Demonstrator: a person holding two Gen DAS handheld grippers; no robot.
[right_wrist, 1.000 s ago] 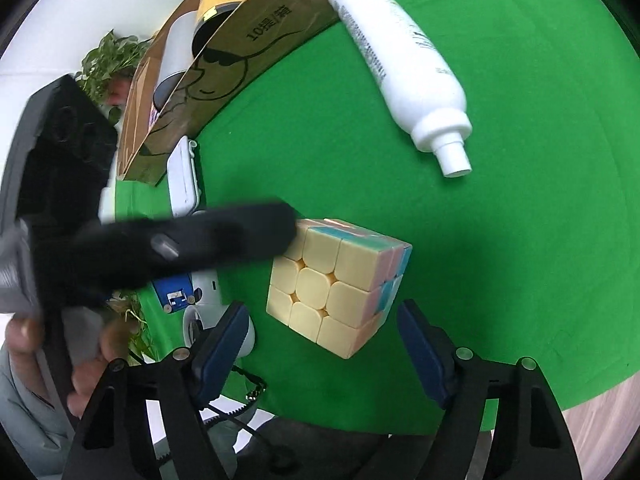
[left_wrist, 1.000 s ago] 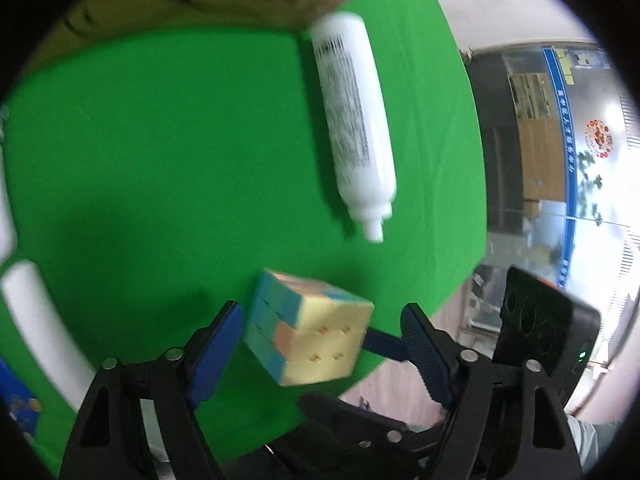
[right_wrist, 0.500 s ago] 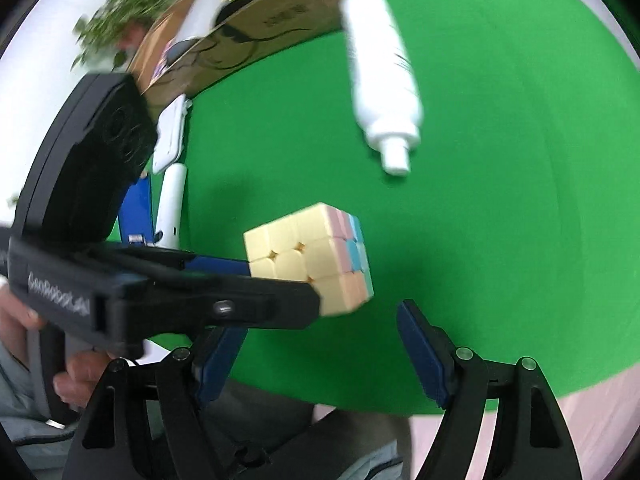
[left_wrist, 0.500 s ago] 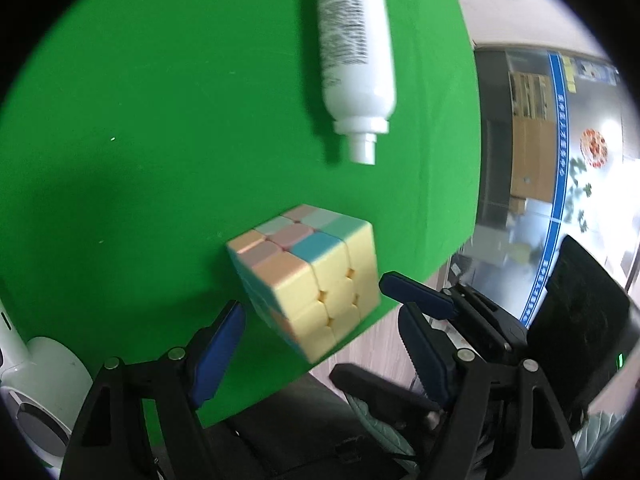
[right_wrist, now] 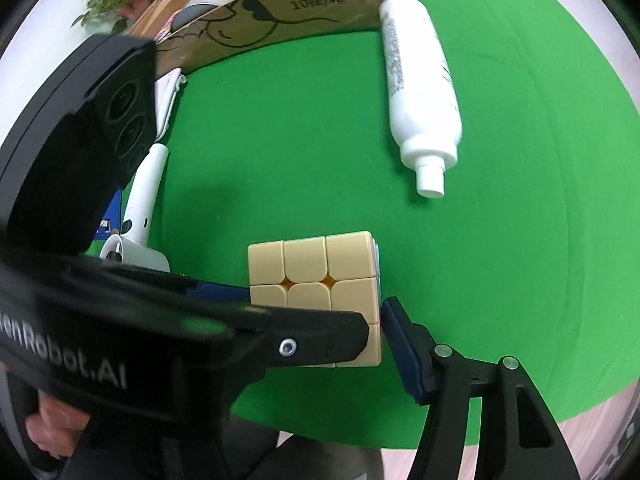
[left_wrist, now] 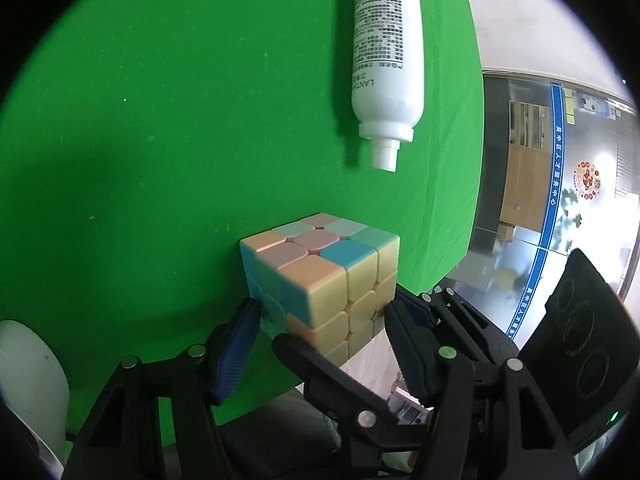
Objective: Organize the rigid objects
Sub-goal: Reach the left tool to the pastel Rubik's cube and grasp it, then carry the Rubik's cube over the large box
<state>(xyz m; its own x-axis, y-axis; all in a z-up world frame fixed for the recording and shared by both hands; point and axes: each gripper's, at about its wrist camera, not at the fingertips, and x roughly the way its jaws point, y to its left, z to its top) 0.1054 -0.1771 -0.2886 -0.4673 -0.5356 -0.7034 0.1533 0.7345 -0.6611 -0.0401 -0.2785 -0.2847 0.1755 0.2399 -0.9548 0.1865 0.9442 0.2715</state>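
Near the front edge of the green tabletop (left_wrist: 168, 128), a pastel puzzle cube (left_wrist: 326, 286) is framed by both pairs of tongs. In the left wrist view, the left gripper (left_wrist: 322, 320) is seen closing, the cube standing between its blue pads, which lie at the cube's lower sides; firm contact cannot be told. In the right wrist view, the right gripper (right_wrist: 320, 320) is likewise closing about the cube (right_wrist: 316, 276); one blue pad sits just beside the cube's right face, while the other is hidden behind the black body of the left gripper. A white bottle (right_wrist: 422, 88) lies on its side beyond the cube, well apart, its neck pointed toward it. A cardboard box (right_wrist: 280, 20) is shown at the far edge.
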